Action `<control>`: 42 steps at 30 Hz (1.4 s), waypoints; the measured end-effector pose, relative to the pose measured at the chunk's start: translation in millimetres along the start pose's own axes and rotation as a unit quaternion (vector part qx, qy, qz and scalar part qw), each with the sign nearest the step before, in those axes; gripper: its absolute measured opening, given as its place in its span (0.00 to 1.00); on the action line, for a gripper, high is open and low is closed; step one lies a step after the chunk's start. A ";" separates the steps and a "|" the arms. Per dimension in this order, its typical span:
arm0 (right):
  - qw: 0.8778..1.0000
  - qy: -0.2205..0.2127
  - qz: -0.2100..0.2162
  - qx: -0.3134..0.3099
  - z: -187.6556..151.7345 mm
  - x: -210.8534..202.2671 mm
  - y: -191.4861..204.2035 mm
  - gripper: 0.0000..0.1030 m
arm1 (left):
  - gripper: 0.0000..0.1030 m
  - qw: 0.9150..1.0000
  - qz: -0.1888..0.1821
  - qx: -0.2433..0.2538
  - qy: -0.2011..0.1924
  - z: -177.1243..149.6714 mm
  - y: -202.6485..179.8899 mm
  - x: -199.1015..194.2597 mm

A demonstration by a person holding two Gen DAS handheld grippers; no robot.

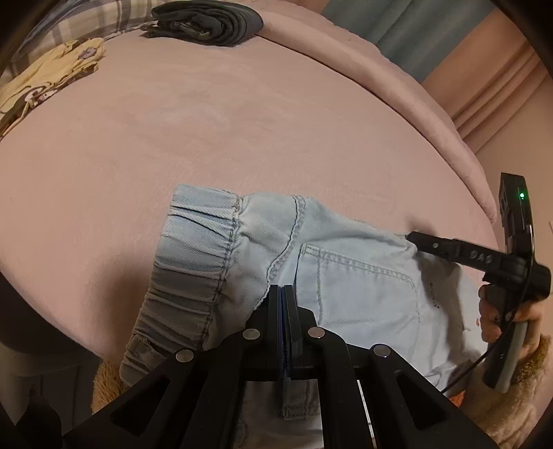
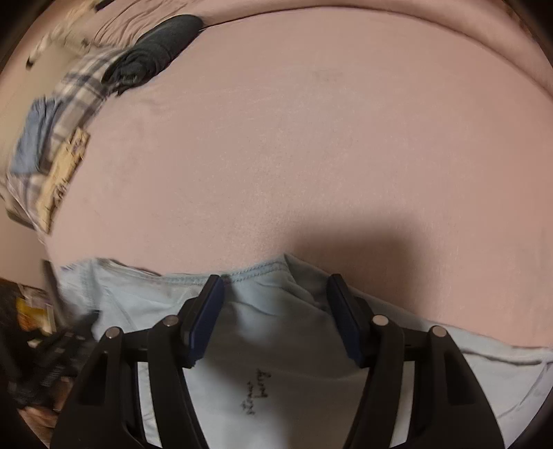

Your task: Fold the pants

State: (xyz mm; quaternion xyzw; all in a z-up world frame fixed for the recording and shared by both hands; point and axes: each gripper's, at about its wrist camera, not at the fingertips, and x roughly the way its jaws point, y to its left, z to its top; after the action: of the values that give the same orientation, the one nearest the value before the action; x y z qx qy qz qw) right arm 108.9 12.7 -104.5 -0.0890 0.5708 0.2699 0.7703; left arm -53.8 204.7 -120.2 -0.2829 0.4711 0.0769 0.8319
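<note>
Light blue denim pants [image 1: 345,276] with an elastic waistband [image 1: 193,248] lie on a pink bedspread [image 1: 242,121], back pocket up. My left gripper [image 1: 284,293] is shut on the pants at the seat seam near the waistband. My right gripper [image 2: 274,286] is open, its fingers straddling the pants' stitched far edge [image 2: 255,273] with fabric between them; small dark lettering [image 2: 257,393] shows on the cloth below. In the left wrist view the right gripper [image 1: 414,238] reaches in from the right over the pants' far edge.
A folded dark grey garment [image 1: 207,20] lies at the far edge of the bed, with plaid cloth [image 2: 83,83] and a yellow printed garment [image 1: 45,86] at the far left. The bed's edge [image 1: 459,145] curves down the right side.
</note>
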 end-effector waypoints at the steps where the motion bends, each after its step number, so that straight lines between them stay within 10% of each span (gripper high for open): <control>1: 1.000 -0.005 -0.007 -0.005 0.1 0.0 3.1 0.28 | 0.06 1.000 0.001 0.001 0.000 0.2 -0.3 0.1; 5: 0.998 -0.046 -0.041 -0.025 -5.8 -15.7 18.3 0.10 | 0.06 1.000 0.028 0.002 0.000 1.5 -10.2 -5.9; 25: 0.988 -0.083 -0.121 -0.050 -5.2 1.8 9.9 0.11 | 0.06 0.998 0.054 0.037 -0.019 -23.3 -14.9 -13.4; 29: 0.988 -0.107 -0.099 -0.041 -16.2 -31.6 3.2 0.44 | 0.07 0.995 0.081 0.054 -0.023 -19.3 -35.5 -28.0; 32: 0.985 -0.150 -0.080 -0.026 -33.1 -69.6 -13.4 0.51 | 0.29 0.994 0.065 0.071 -0.043 -11.2 -60.1 -41.6; 34: 0.985 -0.155 -0.075 0.008 -48.9 -87.9 -41.8 0.53 | 0.69 0.995 0.017 0.081 -0.061 -7.1 -80.1 -46.6; 39: 0.979 -0.138 -0.115 0.099 -92.3 -104.7 -118.6 0.53 | 0.70 0.991 -0.045 0.122 -0.029 -10.5 -121.0 -11.5; 42: 0.971 -0.103 -0.143 0.164 -124.5 -101.4 -171.5 0.53 | 0.70 0.990 -0.018 0.139 0.005 -14.7 -125.8 25.7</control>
State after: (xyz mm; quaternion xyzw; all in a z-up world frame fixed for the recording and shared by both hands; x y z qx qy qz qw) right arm 73.5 -218.4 -81.3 -0.0133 0.5059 0.0673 0.8598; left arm -1.1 89.1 -97.2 -0.1738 0.4762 -0.0059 0.8620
